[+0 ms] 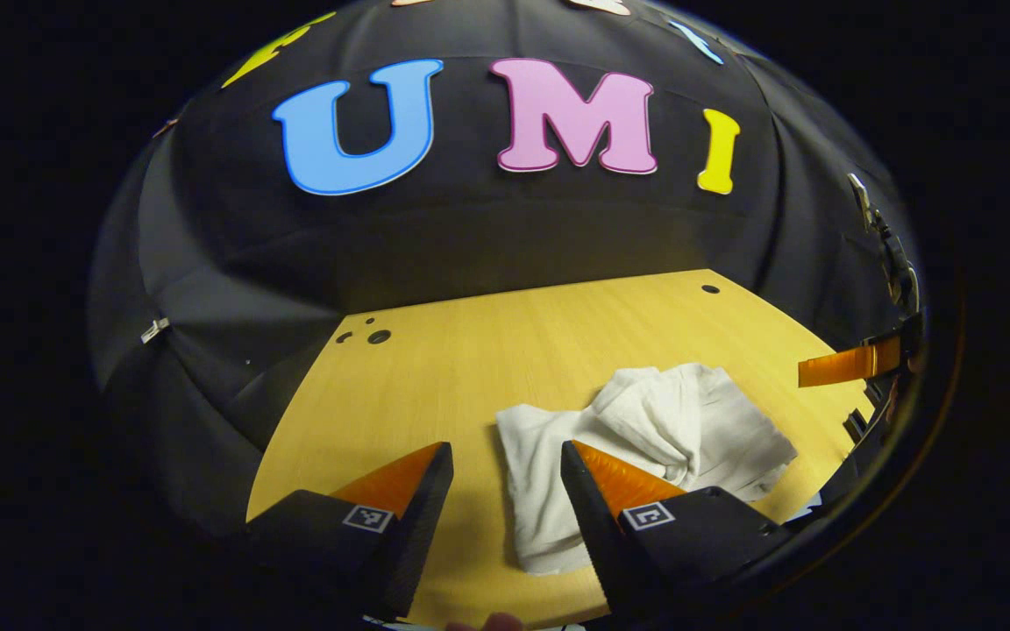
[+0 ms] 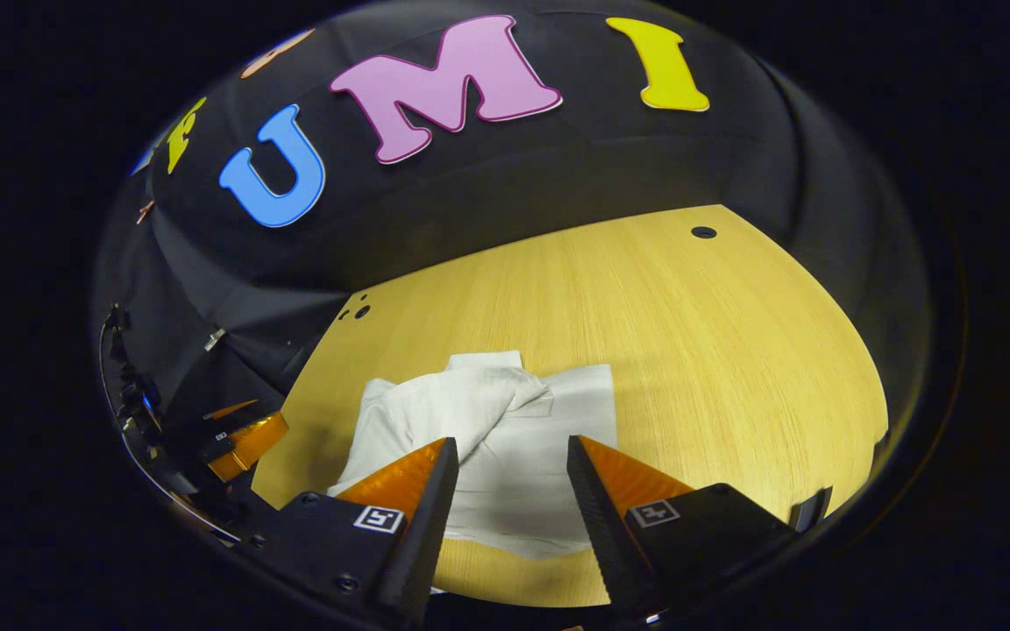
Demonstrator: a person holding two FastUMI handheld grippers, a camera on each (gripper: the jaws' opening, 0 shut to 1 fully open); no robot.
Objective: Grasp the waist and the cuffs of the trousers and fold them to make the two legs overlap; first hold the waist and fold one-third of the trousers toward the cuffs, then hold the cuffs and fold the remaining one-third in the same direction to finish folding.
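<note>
The white trousers (image 2: 487,429) lie crumpled on the worktop (image 2: 689,350), soft and light, so both wide-open, empty tools, left tool (image 1: 505,478) and right tool (image 2: 505,473), should probably pinch their edges.

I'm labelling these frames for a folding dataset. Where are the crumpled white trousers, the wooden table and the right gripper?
crumpled white trousers (image 1: 645,438): left gripper view, on the bunched middle.
wooden table (image 2: 715,350): right gripper view, on bare top right of the cloth.
right gripper (image 2: 509,482): right gripper view, midway between its open jaws.
</note>
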